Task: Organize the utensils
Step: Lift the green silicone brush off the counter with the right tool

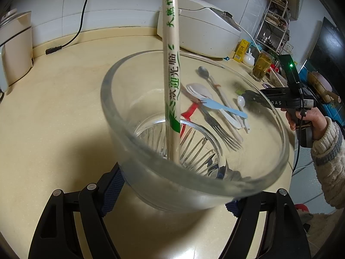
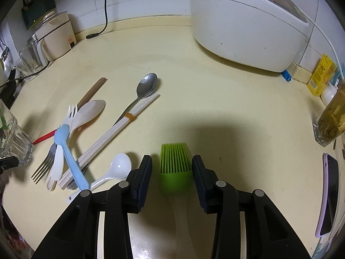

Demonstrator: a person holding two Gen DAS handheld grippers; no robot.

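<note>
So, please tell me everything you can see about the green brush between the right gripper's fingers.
The green brush has a head of lime-green bristles that look like silicone, with a solid green collar and a pale translucent handle running toward the camera. It lies flat on the cream counter, bristles pointing away. It sits between the open fingers of the right gripper, which do not press on it. No other utensil touches it; the white spoon lies beside it.

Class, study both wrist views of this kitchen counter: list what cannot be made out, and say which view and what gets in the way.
- Wrapped chopsticks: top end cut off by the upper edge, left wrist view.
- Green brush: handle end runs off the bottom edge, right wrist view, between the right gripper fingers.
- Metal spoon: lower handle hidden under the white chopsticks, right wrist view.
- Shelf contents: too small and distorted, left wrist view.
</note>
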